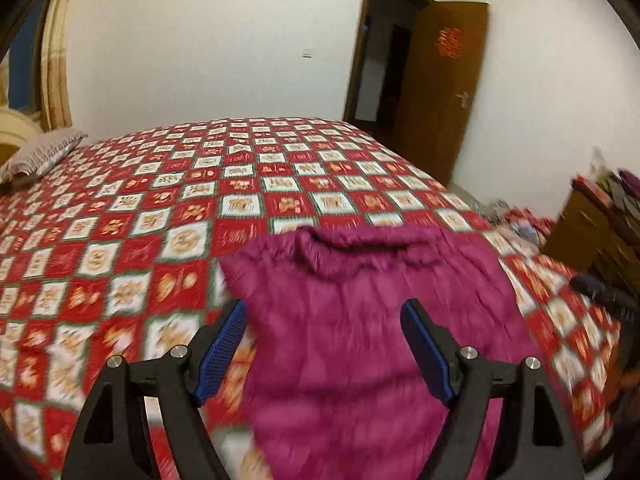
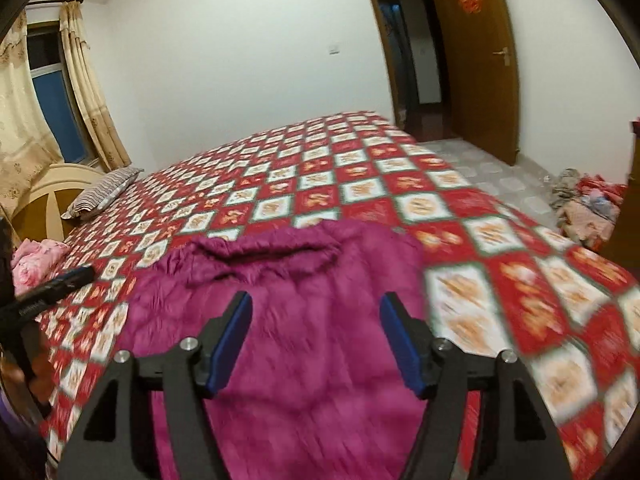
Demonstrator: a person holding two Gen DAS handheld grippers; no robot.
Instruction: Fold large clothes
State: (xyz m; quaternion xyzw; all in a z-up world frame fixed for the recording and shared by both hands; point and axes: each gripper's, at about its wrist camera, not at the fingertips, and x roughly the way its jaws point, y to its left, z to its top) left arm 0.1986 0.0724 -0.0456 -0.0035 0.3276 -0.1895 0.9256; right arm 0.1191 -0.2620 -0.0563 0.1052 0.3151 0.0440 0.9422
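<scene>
A magenta fuzzy garment [image 1: 372, 320] lies spread flat on the bed [image 1: 160, 208], its checked red-and-white cover showing on both sides of it. The garment's long axis runs straight away from the viewer: its rolled collar [image 1: 352, 242] is at the far end, and the body reaches back toward the near edge of the bed, passing under both pairs of tongs. The left tongs [image 1: 324, 344] are spread wide and hold nothing; they hang above the garment's left margin, one blue pad over the bedcover just beside the cloth edge, the other over the cloth. The right tongs [image 2: 316, 340] are likewise parted and empty, and sit more squarely over the garment [image 2: 288, 340], both pads above fabric, with the garment's right edge just beside the right pad. Neither pair looks to be touching the cloth, though blur makes that hard to judge. Each is about as near to its own side, so the coming fold likely turns on each taking the long edge nearest it. A striped pillow [image 2: 102, 192] lies well beyond the collar, to the garment's left.
</scene>
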